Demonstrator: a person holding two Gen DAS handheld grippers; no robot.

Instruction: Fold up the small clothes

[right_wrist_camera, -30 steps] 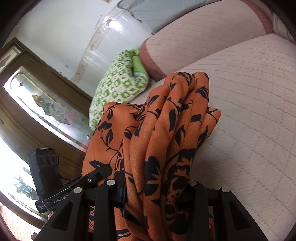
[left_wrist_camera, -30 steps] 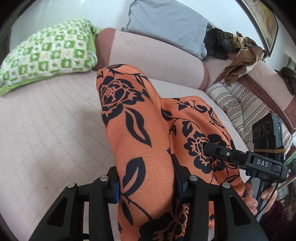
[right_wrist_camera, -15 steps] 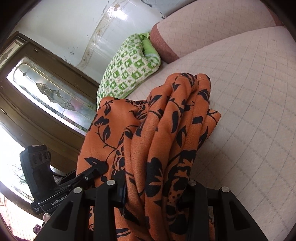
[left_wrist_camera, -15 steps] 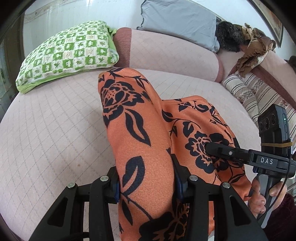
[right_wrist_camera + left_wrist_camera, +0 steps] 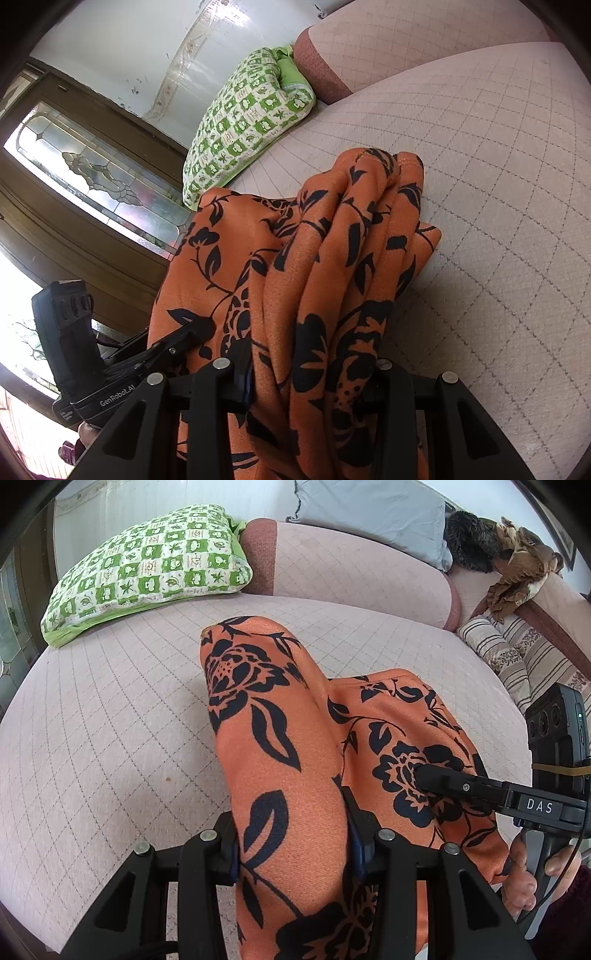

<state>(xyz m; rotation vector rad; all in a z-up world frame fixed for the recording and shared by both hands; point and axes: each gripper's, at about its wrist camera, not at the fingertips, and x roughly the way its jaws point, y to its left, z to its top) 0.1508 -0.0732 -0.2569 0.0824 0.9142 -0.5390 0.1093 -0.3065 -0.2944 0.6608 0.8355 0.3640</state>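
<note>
An orange garment with a black flower print [image 5: 291,760] is held up over a pale pink quilted sofa seat [image 5: 103,738], bunched into thick folds that drape forward past both tools. The left tool [image 5: 291,845] is clamped on one rolled fold of the cloth, its blue-edged pads pressing the fabric from either side, and the fold rises ahead of it to a rounded end. The right tool [image 5: 314,373] is clamped on a second, more pleated bundle of the same garment [image 5: 332,258], with several ridges of cloth gathered between its fingers and hanging toward the seat. In the left wrist view the right tool's black finger [image 5: 454,782] shows from the side, biting into the cloth on a flower, with a hand [image 5: 524,875] around its handle low at the right edge. In the right wrist view the left tool's finger [image 5: 177,343] shows at lower left, also closed on the fabric. Farther off, a green and white patterned pillow [image 5: 147,568] lies at the seat's back left corner against the pink backrest [image 5: 351,576]; a grey cushion [image 5: 373,513] sits on top of the backrest, a striped cushion [image 5: 517,653] lies to the right, and a wooden door with a leaded glass pane [image 5: 96,177] stands beyond the pillow
</note>
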